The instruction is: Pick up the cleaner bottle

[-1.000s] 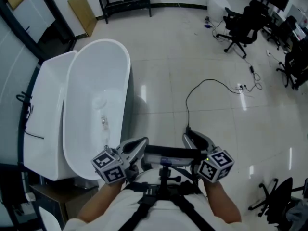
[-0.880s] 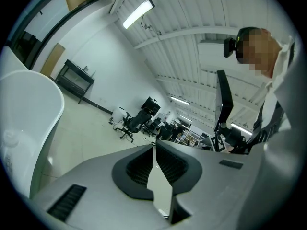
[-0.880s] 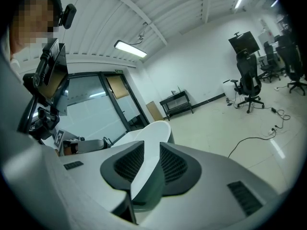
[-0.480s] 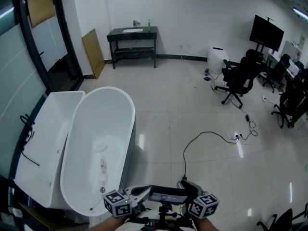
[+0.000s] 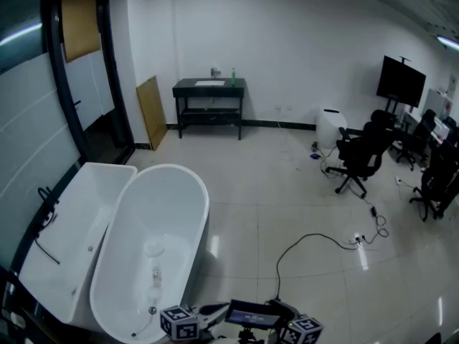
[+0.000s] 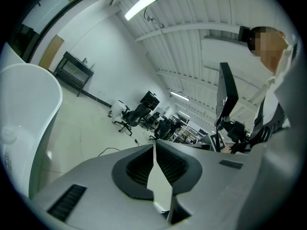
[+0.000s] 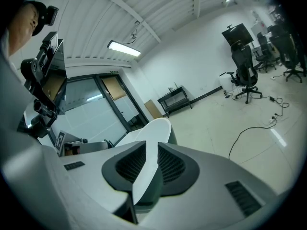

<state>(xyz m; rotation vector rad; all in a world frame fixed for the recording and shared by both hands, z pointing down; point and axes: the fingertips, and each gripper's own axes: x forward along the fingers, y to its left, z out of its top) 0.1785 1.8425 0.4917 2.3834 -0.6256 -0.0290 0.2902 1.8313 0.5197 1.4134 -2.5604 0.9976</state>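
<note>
The cleaner bottle (image 5: pixel 232 73) is a small green bottle standing on a black table (image 5: pixel 210 86) against the far wall, well across the room from me. Both grippers sit at the very bottom of the head view, close to my body. My left gripper (image 5: pixel 214 310) (image 6: pixel 154 146) has its tips together with nothing between them. My right gripper (image 5: pixel 282 309) (image 7: pixel 147 145) has just been closing and stands shut, also on nothing. The black table (image 7: pixel 175 99) shows small and far off in the right gripper view.
A white oval bathtub (image 5: pixel 179 185) and a white rectangular tub (image 5: pixel 50 242) stand at the left. A black cable (image 5: pixel 308 241) runs over the tiled floor ahead. Office chairs (image 5: pixel 362 156) and a monitor (image 5: pixel 400 81) are at the right. A brown board (image 5: pixel 152 110) leans beside the table.
The head view has lifted from the floor and tub to the far wall, bringing the black table and bottle to its upper middle. Both grippers have dropped to its bottom edge.
</note>
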